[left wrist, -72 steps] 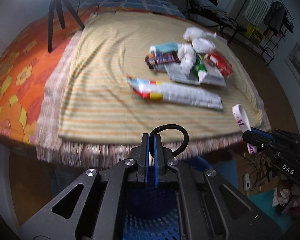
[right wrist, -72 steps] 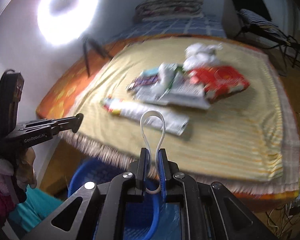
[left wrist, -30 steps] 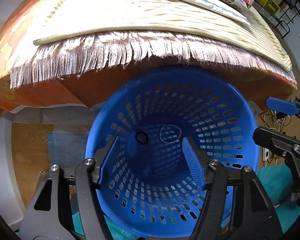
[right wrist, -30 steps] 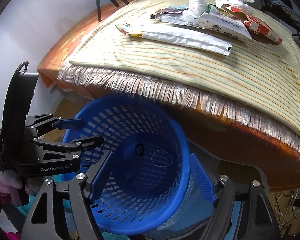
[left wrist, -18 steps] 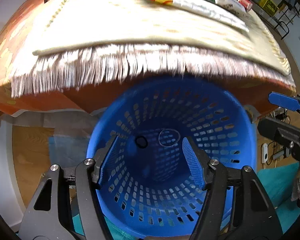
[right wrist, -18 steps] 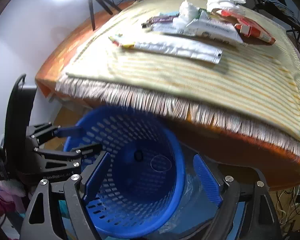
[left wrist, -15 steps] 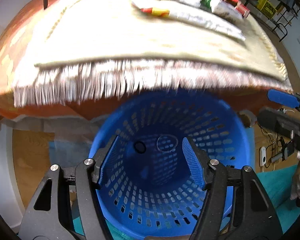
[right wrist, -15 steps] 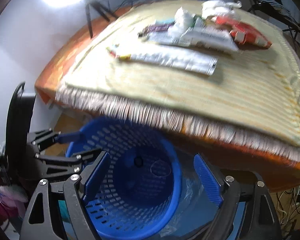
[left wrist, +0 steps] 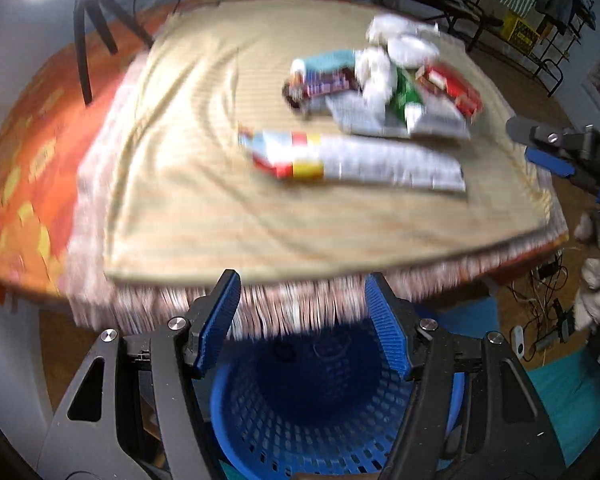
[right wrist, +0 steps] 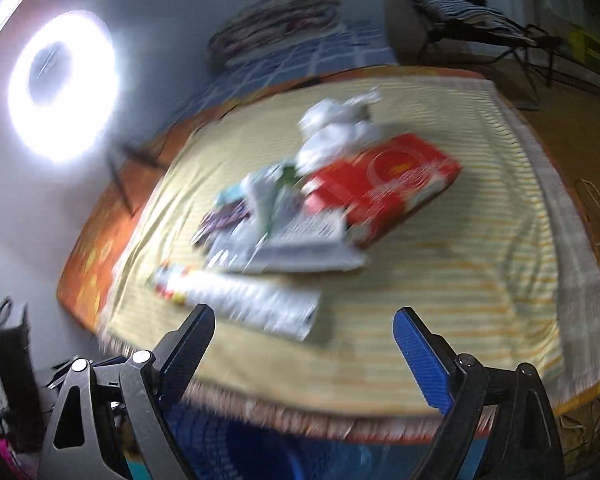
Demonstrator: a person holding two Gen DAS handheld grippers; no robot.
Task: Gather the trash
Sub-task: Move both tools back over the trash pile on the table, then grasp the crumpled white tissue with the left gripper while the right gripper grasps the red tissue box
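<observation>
Both views are motion-blurred. The left gripper (left wrist: 302, 312) hangs open and empty above the round blue perforated plastic basket (left wrist: 336, 432), which stands on the floor just below the fringed edge of the yellow striped cloth (left wrist: 188, 208) on the bed. The right gripper (right wrist: 304, 336) holds nothing; its jaws have just been opening and stand wide. The trash lies on the cloth beyond the basket: a long white wrapper with red-yellow end (left wrist: 352, 162) nearest, and behind it a heap including a flat red carton (right wrist: 384, 188) and crumpled white tissue (right wrist: 336, 128).
</observation>
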